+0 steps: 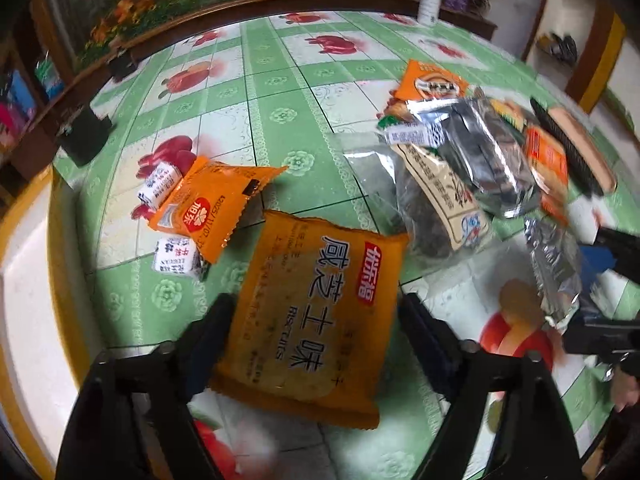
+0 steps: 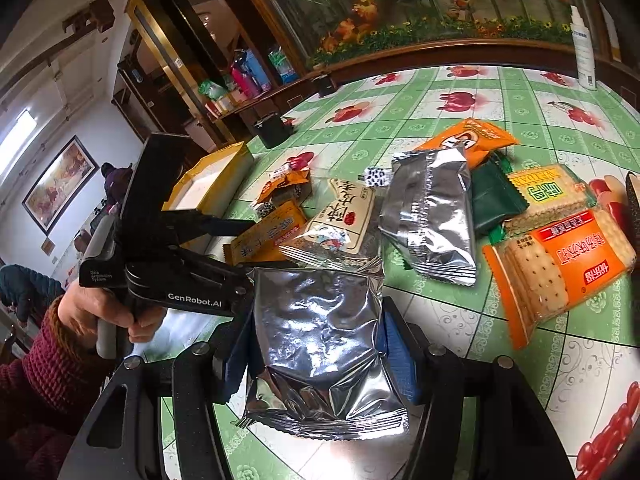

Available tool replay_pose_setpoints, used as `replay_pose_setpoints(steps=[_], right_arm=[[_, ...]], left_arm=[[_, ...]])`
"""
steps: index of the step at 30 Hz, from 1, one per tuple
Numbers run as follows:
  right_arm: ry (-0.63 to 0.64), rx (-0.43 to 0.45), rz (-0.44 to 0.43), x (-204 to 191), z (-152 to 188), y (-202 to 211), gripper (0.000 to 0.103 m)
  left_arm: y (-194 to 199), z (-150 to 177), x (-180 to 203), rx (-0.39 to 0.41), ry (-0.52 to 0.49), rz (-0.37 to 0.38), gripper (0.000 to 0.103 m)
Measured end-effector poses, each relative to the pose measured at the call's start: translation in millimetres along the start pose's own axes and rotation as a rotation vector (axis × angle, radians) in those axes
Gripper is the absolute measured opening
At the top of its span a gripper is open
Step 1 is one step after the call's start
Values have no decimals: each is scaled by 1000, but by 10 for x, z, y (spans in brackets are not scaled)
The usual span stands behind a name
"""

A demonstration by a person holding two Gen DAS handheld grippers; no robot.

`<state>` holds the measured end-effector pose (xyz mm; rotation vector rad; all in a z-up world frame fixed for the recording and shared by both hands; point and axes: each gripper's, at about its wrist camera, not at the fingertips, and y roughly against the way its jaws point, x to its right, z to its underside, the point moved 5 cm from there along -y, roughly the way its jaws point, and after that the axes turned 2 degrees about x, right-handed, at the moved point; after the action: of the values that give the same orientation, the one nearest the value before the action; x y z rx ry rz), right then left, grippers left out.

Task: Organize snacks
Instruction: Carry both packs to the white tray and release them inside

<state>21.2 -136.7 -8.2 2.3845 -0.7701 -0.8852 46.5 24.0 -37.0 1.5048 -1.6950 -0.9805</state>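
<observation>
My left gripper (image 1: 316,312) is shut on an orange biscuit pack (image 1: 312,312), held between its two fingers over the table. My right gripper (image 2: 316,324) is shut on a silver foil snack bag (image 2: 320,344); it also shows at the right of the left wrist view (image 1: 554,268). The left gripper shows in the right wrist view (image 2: 240,244), with the biscuit pack (image 2: 268,236) in it. A pile of snacks lies beyond: a second silver bag (image 2: 432,216), an orange cracker pack (image 2: 556,268), a yellow cracker pack (image 2: 548,196), a beige pack (image 2: 344,216).
A small orange sachet (image 1: 212,208) and two white wrapped candies (image 1: 176,256) lie left on the green flowered tablecloth (image 1: 280,116). A yellow-rimmed white tray (image 2: 208,184) sits at the left edge. A black cup (image 2: 272,130) and a white spray bottle (image 2: 584,48) stand at the back.
</observation>
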Motion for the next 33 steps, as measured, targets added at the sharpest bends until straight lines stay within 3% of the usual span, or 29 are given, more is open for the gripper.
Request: replay_pose_setpoints(steps=[3,11,16,24,33], right_arm=[[-6,3,7,26,18,17,64],[-18,16,-22,7,24,47,64],[-51,32,-66,-100,2,45,65],[-57,29,-164,-638,-147,-119,65],[-70,-9,-252,-1569,-910,-712,65]], left_arm=[[59,64,-1,28,13,-18,74],[613,309,-107,146,108,124,69],[921,361,-300,212,136,125,69],[1349,461,-1026,306,240,52,70],[1371,529,-2062,297,367,-100,70]])
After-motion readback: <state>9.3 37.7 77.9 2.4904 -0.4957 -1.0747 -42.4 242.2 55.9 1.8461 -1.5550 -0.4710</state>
